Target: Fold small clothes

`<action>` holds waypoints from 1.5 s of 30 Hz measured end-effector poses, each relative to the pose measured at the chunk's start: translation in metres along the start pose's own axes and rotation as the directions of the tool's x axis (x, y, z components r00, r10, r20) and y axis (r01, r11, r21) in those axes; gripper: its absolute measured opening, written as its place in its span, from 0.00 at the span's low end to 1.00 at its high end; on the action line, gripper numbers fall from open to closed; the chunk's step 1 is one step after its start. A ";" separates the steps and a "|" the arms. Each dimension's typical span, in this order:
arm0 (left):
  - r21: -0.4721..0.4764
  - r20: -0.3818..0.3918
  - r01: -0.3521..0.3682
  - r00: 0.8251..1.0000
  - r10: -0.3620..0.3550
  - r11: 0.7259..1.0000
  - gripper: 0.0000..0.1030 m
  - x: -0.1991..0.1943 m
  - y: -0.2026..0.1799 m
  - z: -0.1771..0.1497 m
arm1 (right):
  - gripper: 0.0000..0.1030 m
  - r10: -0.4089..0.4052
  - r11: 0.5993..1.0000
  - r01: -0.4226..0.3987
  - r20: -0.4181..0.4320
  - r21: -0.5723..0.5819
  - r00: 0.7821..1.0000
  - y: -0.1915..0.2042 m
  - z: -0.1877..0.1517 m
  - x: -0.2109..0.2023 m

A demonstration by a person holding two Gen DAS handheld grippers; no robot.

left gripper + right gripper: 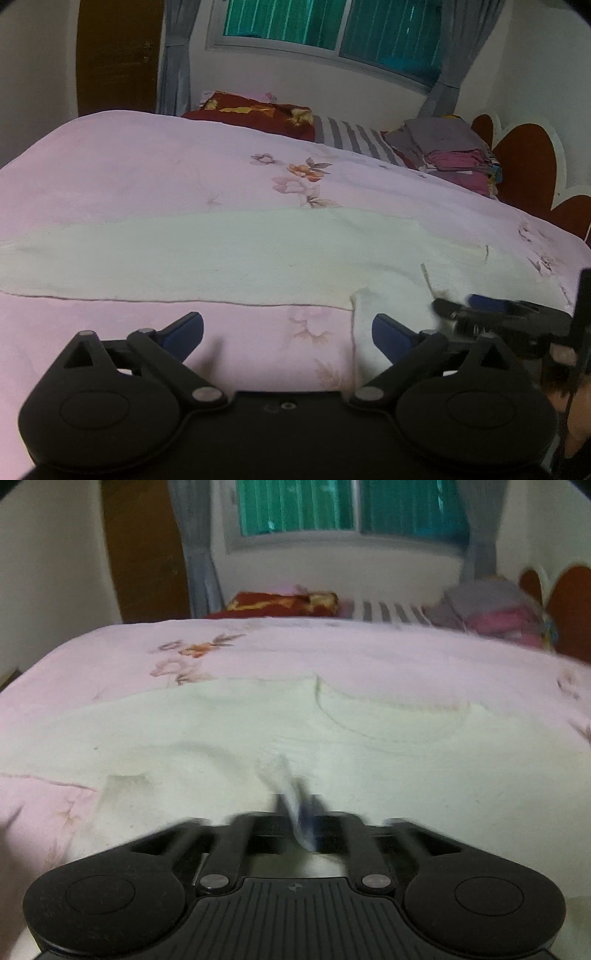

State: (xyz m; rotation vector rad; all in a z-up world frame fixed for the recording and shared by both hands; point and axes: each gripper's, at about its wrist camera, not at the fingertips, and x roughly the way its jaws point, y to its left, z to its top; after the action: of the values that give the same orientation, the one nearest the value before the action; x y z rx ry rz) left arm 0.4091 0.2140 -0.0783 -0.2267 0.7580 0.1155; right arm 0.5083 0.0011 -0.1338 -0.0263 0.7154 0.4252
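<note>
The white garment lay spread flat across the pink floral bedspread, reaching from the left edge of the bed towards the right, with one corner nearest the two grippers. The left gripper hung just above the bedspread at the garment's near hem, its blue-padded fingers spread wide with nothing between them. The right gripper, blurred, had its fingers drawn close together on a thin fold of the white cloth that stood up between them, though the blur left it unclear whether the pads pressed on it.
</note>
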 end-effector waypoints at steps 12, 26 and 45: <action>-0.052 -0.124 0.339 0.931 -0.343 0.939 0.54 0.084 -0.091 0.015 | 0.29 -0.109 0.962 0.101 0.018 0.252 0.994 -0.083 -0.032 -0.078; -0.116 -0.093 0.365 0.922 -0.376 0.924 0.04 0.129 -0.102 0.034 | 0.28 -0.206 0.878 0.210 -0.056 0.429 0.977 -0.169 -0.053 -0.108; -0.127 -0.069 0.273 0.957 -0.283 0.954 0.03 0.121 -0.049 0.036 | 0.27 -0.213 0.890 0.222 -0.066 0.400 0.975 -0.166 -0.057 -0.113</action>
State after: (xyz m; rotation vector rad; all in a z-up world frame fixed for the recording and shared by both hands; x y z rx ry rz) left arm 0.5297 0.1781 -0.1291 -0.4497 0.7991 -0.1194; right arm 0.4606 -0.2012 -0.1246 0.2797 0.8005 0.0546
